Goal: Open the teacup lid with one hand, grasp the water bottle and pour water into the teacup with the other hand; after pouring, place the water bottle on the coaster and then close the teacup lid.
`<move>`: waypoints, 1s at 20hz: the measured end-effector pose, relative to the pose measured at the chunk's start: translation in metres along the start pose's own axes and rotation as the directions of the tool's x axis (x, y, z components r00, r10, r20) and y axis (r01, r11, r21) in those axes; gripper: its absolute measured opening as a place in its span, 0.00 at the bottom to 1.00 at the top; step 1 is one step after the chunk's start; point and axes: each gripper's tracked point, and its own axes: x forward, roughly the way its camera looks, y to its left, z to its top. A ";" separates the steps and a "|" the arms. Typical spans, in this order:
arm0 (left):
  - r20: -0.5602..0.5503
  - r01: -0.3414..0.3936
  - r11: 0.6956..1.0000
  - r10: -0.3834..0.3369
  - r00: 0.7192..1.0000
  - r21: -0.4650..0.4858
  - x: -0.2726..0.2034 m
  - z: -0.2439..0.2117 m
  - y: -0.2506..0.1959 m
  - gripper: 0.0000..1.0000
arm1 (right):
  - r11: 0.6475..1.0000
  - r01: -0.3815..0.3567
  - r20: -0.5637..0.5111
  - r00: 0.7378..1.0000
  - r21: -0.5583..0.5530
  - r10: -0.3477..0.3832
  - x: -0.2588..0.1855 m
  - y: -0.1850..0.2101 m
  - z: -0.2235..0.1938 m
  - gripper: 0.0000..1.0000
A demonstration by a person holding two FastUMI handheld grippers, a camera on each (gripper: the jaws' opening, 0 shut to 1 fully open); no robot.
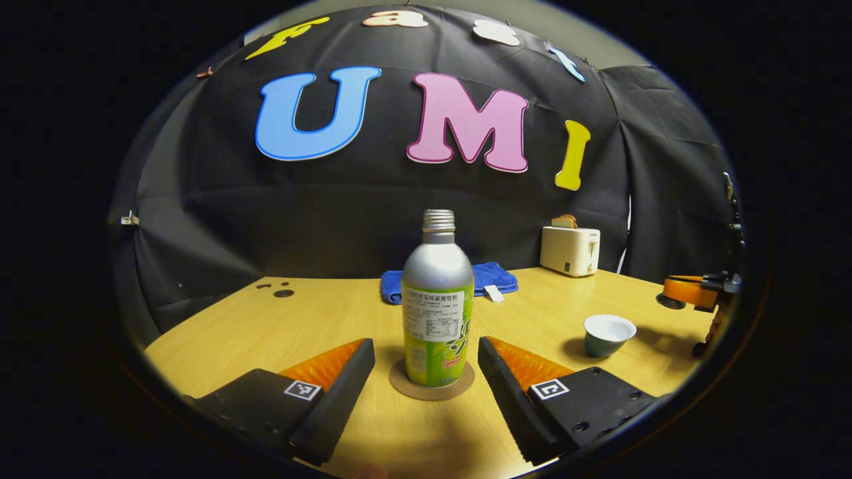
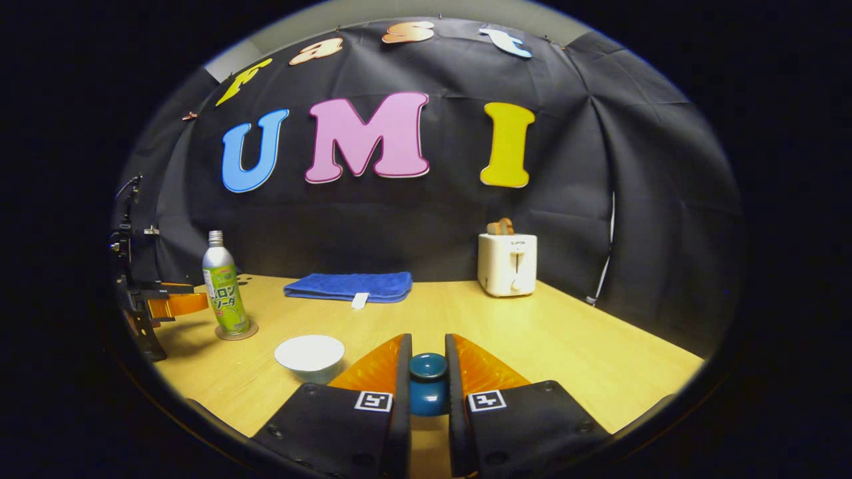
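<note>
Your left gripper [image 1: 426, 372] is spread wide, one finger on each side of the bottle [image 1: 437, 313] at the lower centre of the left gripper view, and neither finger touches it. The bottle stands upright on the coaster [image 1: 431, 386], long axis vertical, cap off and the threaded neck bare. It sits dead ahead, in line with the gap between the fingers, so the coming move turns on how you treat that gap: go forward and close for a grasp, or draw straight back to leave it standing. I can't tell which stage this is; the bottle's place on the coaster suggests pouring may already be done.

Your right gripper [image 2: 428, 379] is clamped on the lid [image 2: 428, 382], both fingers pressing its knob at the bottom centre of the right gripper view. The cup [image 2: 310, 356] is open, low and to the left of that gripper, near it and on the table [image 2: 566, 346]. To close, carry the lid left and a little forward, then lower it level onto the rim.

The cup's inside reads white in both views; whether water is in it I cannot tell. In the left gripper view the cup [image 1: 608, 334] lies at the right, well apart from the bottle, so the right gripper is the nearer one.
</note>
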 end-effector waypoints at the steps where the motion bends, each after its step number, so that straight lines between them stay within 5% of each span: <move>1: 0.006 -0.016 0.999 0.016 1.000 0.041 -0.007 0.000 0.007 0.98 | 1.000 -0.030 0.005 1.000 0.008 0.030 0.005 0.015 0.004 0.27; 8: 0.078 -0.043 0.996 0.037 0.996 0.076 -0.030 0.013 0.020 0.96 | 0.984 -0.174 -0.066 0.983 -0.050 0.170 0.041 0.095 -0.009 0.27; 20: 0.076 -0.047 0.999 0.048 0.996 -0.011 -0.036 0.011 0.030 0.96 | 0.985 -0.157 -0.182 0.973 -0.077 0.141 0.055 0.103 -0.034 0.29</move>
